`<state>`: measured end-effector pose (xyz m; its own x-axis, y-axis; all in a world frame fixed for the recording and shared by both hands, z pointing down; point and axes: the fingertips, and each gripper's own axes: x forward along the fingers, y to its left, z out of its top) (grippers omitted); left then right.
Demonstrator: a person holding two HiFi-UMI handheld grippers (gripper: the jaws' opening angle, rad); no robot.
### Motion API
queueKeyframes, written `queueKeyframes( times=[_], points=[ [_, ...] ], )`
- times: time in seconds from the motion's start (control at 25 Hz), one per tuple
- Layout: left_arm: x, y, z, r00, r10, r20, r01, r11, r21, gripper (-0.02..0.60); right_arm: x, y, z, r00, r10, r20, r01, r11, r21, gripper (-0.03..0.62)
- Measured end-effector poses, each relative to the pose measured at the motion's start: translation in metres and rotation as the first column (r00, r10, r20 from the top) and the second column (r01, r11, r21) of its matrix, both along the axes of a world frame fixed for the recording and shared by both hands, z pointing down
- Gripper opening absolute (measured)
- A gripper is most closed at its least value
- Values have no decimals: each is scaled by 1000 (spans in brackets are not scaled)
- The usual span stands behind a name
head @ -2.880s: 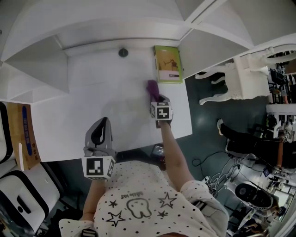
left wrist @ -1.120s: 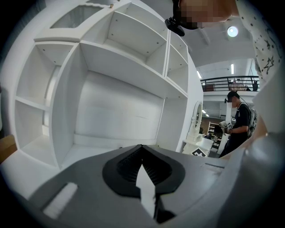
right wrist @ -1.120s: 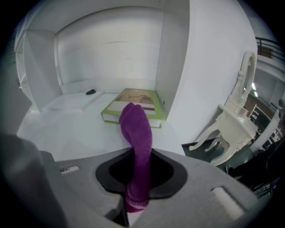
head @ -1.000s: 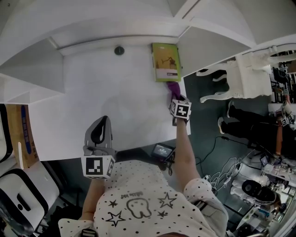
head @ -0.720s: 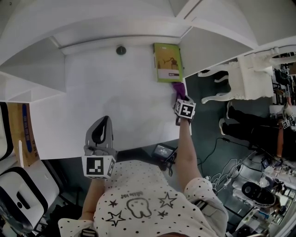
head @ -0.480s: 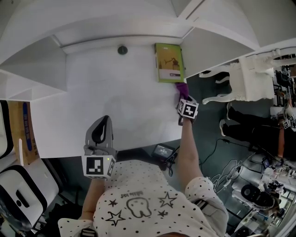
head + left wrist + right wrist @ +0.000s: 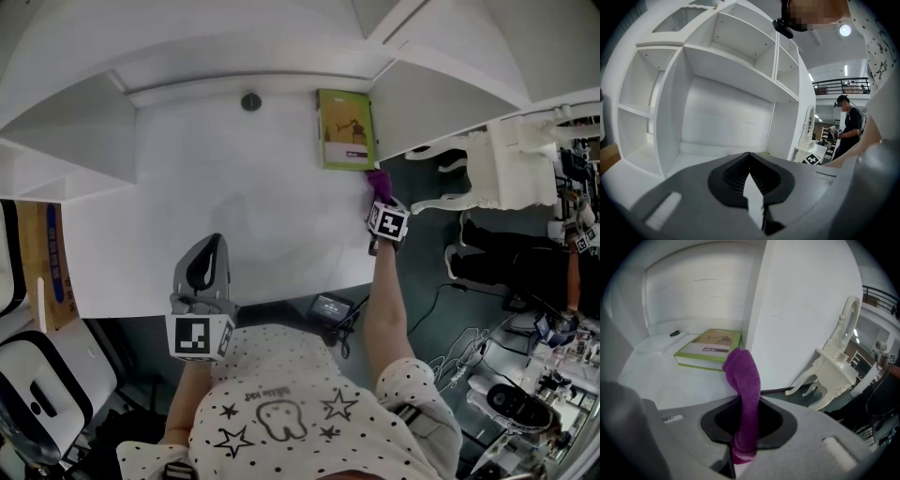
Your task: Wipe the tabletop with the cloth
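Cloth in right gripper

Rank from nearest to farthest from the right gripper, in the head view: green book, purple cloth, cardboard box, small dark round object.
1. purple cloth, gripped by the right gripper.
2. green book, just beyond, back right.
3. small dark round object, back centre.
4. cardboard box, far left.
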<state>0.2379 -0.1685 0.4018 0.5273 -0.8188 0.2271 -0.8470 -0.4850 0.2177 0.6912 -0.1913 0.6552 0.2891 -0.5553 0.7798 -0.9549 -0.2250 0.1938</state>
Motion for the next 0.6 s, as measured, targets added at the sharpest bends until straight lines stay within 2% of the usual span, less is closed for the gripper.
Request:
queueKeyframes(
  times=[0.36, 0.6],
  points=[
    [1, 1, 0, 1000, 5, 1, -5, 1000, -1, -5, 4, 2, -2, 999, 29, -19, -29, 1000, 8, 67],
    [-6, 7, 4, 1000, 9, 6, -9, 1000, 7, -5, -20, 14, -19, 997, 74, 25, -76, 992, 100, 67]
  ],
)
